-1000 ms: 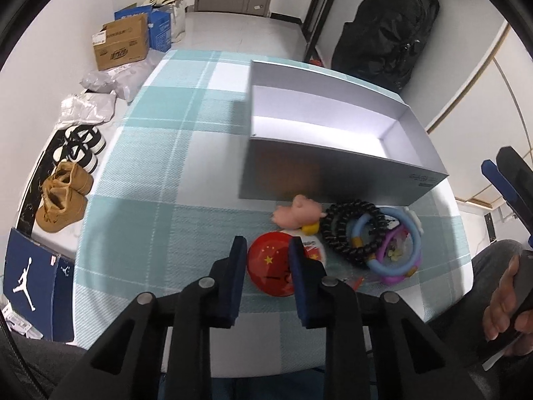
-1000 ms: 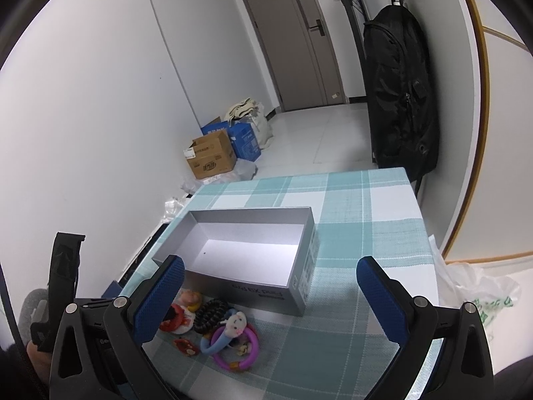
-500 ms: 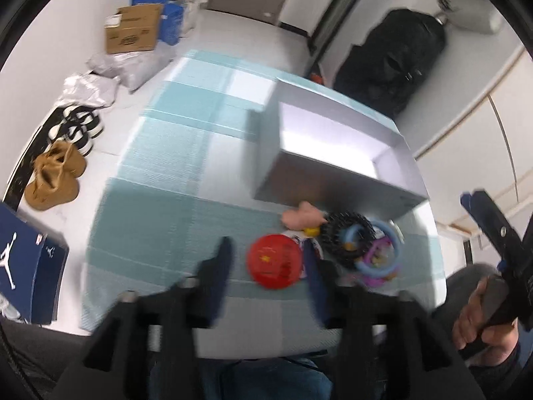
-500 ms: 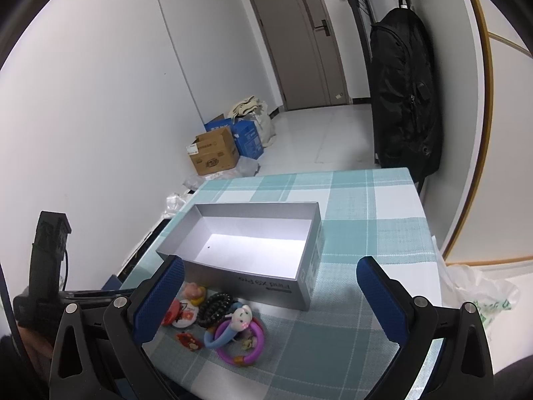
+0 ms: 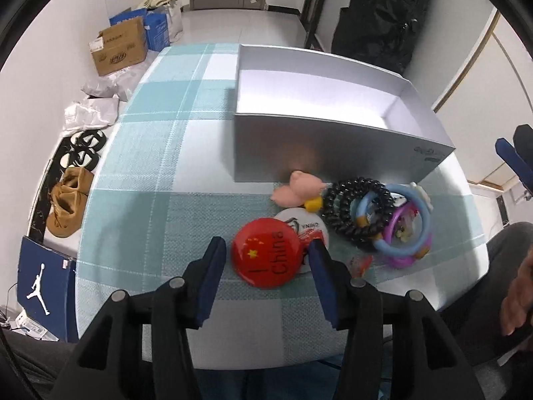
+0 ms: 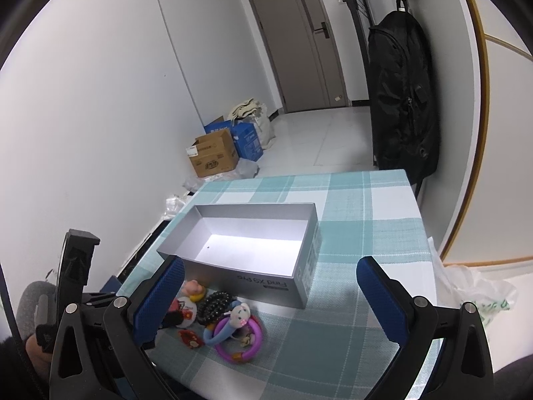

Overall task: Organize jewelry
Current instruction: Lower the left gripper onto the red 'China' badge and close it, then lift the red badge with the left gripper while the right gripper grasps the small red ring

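Checked table cloth [image 5: 140, 173] carries a grey box [image 5: 333, 153] with trinkets just in front. Left tool [image 5: 265, 260] straddles the red China badge [image 5: 266, 256], jaws closing, pads not yet pressing — best centred on its rim. Right tool [image 6: 269, 286] hangs wide open, empty. Small red charm [image 5: 358, 262] — unclear.

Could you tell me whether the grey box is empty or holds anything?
Empty: the box shows only its bare white floor.
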`<state>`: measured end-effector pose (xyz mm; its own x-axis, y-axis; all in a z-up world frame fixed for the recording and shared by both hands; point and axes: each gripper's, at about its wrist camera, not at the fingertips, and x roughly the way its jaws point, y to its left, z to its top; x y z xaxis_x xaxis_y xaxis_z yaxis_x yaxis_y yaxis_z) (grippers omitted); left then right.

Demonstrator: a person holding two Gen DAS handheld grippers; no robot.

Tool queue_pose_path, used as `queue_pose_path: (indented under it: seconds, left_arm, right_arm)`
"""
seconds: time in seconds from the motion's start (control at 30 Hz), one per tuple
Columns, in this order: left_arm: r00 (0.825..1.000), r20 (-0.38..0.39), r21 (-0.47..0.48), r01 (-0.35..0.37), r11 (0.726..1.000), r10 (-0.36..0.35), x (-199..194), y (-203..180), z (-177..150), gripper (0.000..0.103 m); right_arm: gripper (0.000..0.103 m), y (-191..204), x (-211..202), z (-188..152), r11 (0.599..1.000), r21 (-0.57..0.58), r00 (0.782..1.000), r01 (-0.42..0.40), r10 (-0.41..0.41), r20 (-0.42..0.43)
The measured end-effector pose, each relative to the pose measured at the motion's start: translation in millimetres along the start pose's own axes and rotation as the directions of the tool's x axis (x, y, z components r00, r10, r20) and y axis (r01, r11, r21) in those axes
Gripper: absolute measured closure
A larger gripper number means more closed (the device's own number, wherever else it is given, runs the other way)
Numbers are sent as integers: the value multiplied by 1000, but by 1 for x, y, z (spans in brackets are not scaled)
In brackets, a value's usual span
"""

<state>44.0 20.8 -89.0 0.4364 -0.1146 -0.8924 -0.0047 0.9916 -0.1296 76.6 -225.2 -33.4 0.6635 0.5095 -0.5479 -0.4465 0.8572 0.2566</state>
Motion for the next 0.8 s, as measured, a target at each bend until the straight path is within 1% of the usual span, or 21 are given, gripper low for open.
queue_pose_path:
  seconds: [0.03, 0.17, 0.27, 0.43, 0.5, 0.53, 0.6, 0.63, 0.67, 0.7, 0.73, 0.77, 0.8]
  left_arm:
    - [1000, 0, 0, 14, 1000, -14, -1, 1, 0, 65]
    - [999, -2, -13, 32, 999, -32, -2, 6, -1, 66]
    - [999, -2, -42, 51, 998, -51, -3, 6, 0, 66]
    - [996, 17, -109, 90, 990, -89, -9, 16, 3, 66]
    - [994, 33, -128, 110, 986, -106, -14, 18, 4, 66]
    - [992, 47, -138, 120, 983, -114, -18, 20, 5, 66]
    - [990, 70, -152, 134, 979, -125, -22, 19, 7, 66]
    - [988, 82, -156, 142, 978, -130, -25, 20, 8, 66]
    - [986, 98, -160, 146, 976, -132, -28, 20, 8, 66]
    - [984, 112, -163, 152, 975, -135, -31, 20, 8, 66]
    - [983, 122, -167, 160, 973, -141, -33, 21, 8, 66]
    - [980, 133, -173, 171, 970, -149, -36, 23, 8, 66]
    - [978, 143, -181, 179, 967, -154, -38, 25, 8, 66]
  right_arm:
    - [0, 0, 0, 0, 1000, -1, 1000, 0, 0, -1]
    - [0, 0, 1, 0, 1000, 0, 1000, -11, 11, -17]
    - [0, 2, 6, -3, 1000, -11, 998, -21, 20, -57]
    - [0, 16, 10, -16, 994, -18, 986, -106, 103, -133]
    - [4, 26, 12, -23, 989, -26, 976, -146, 140, -168]
    - [7, 33, 14, -27, 986, -39, 970, -164, 154, -186]
    - [12, 47, 17, -34, 980, -73, 962, -187, 167, -215]
    - [17, 55, 20, -38, 975, -90, 956, -202, 177, -236]
    - [25, 59, 23, -41, 972, -98, 951, -213, 183, -250]
    - [29, 64, 25, -44, 969, -109, 946, -222, 187, -266]
    - [36, 68, 30, -47, 966, -122, 942, -226, 184, -281]
    - [40, 73, 34, -50, 964, -137, 939, -226, 178, -293]
    - [41, 77, 38, -52, 962, -153, 938, -226, 173, -302]
